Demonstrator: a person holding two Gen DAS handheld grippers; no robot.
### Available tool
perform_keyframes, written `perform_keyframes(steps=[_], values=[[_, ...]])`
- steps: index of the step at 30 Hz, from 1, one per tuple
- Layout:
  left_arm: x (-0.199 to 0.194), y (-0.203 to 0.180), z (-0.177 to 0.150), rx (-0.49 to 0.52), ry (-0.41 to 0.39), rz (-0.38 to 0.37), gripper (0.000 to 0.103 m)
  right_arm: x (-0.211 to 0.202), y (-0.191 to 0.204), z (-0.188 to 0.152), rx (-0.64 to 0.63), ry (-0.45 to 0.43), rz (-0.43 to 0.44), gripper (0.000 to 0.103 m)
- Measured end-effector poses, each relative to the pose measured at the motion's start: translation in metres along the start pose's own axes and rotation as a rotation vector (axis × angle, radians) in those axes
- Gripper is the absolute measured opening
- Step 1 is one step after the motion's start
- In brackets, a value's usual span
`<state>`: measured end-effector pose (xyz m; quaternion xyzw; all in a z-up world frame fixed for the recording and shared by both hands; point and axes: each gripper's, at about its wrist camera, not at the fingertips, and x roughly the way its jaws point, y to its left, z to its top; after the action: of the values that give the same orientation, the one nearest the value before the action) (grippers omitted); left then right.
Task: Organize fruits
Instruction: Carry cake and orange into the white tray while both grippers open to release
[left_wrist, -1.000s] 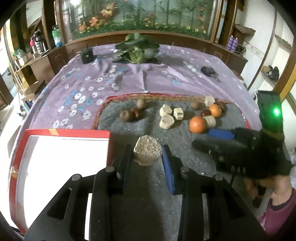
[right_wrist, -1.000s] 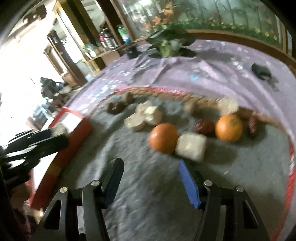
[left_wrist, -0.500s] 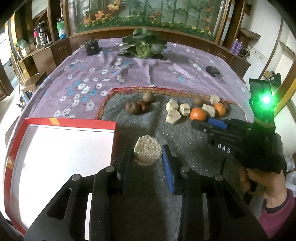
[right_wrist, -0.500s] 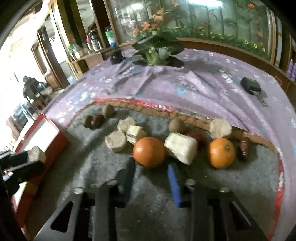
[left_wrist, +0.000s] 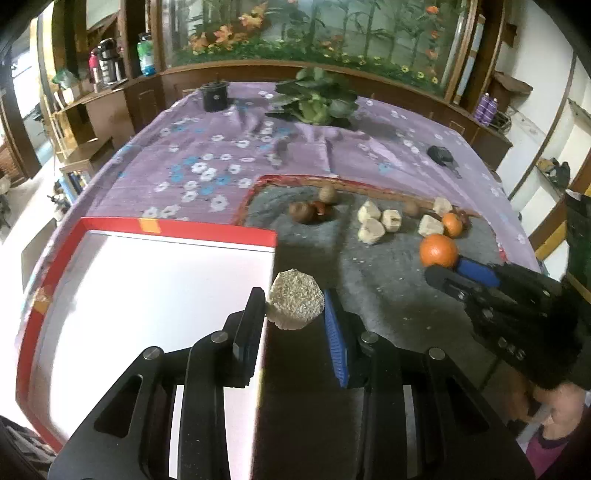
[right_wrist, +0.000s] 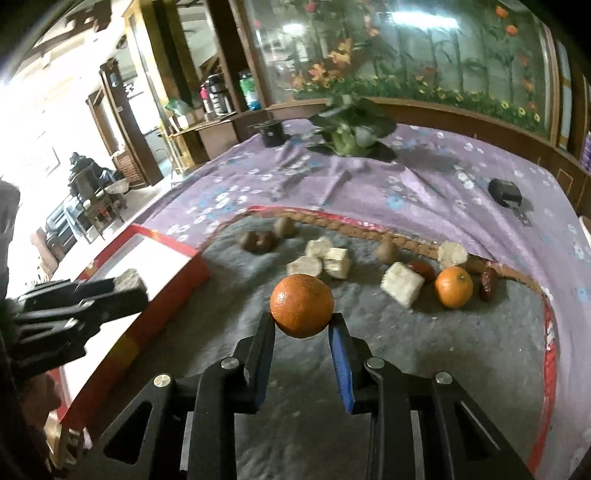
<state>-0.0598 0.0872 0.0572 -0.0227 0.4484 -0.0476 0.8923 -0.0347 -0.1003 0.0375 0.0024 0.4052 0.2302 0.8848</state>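
1. Where the chunk (left_wrist: 295, 303) hangs, pinched in the left gripper (left_wrist: 294, 310), it sits over the box (left_wrist: 177, 229) right edge; white interior lies leftward.
2. Right gripper (right_wrist: 302, 326) pinches orange (right_wrist: 301, 305) above mat (right_wrist: 443, 354), farther from box.

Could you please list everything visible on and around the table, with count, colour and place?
Held orange: one, orange, between the right gripper's fingers.
Other orange: one, orange, on the grey mat.
Pale chunks: about five, cream, on the mat.
Held chunk: one, beige, in the left gripper.
Brown fruits: several, brown and dark red, along the mat's far edge.
Box: one, red rim, white inside, left of the mat.
Tablecloth: one, purple, floral.
Plant: one, green, far end.
Black pot: one, far left.
Left gripper: black.
Right gripper: black.
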Motion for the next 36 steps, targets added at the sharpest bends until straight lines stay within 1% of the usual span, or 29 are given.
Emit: perform_keyframes(steps=[4, 15, 22, 27, 30, 34, 36], values=[[-0.004, 0.012, -0.004, -0.019, -0.001, 0.027, 0.031, -0.005, 0.019, -0.003, -0.01, -0.003, 0.03, 0.029], [-0.008, 0.069, -0.015, -0.095, 0.005, 0.125, 0.031, 0.008, 0.094, 0.009, -0.144, 0.028, 0.128, 0.029], [0.0, 0.105, -0.017, -0.159, 0.036, 0.136, 0.031, 0.032, 0.134, 0.02, -0.205, 0.074, 0.177, 0.029], [0.011, 0.123, -0.015, -0.202, 0.061, 0.138, 0.031, 0.054, 0.156, 0.024, -0.252, 0.117, 0.18, 0.029], [0.019, 0.128, -0.012, -0.213, 0.08, 0.132, 0.031, 0.071, 0.161, 0.025, -0.26, 0.152, 0.173, 0.029], [0.03, 0.134, -0.007, -0.222, 0.099, 0.149, 0.031, 0.087, 0.167, 0.028, -0.273, 0.191, 0.159, 0.029], [0.037, 0.138, -0.005, -0.241, 0.121, 0.135, 0.031, 0.095, 0.166, 0.03, -0.272, 0.202, 0.15, 0.029]])
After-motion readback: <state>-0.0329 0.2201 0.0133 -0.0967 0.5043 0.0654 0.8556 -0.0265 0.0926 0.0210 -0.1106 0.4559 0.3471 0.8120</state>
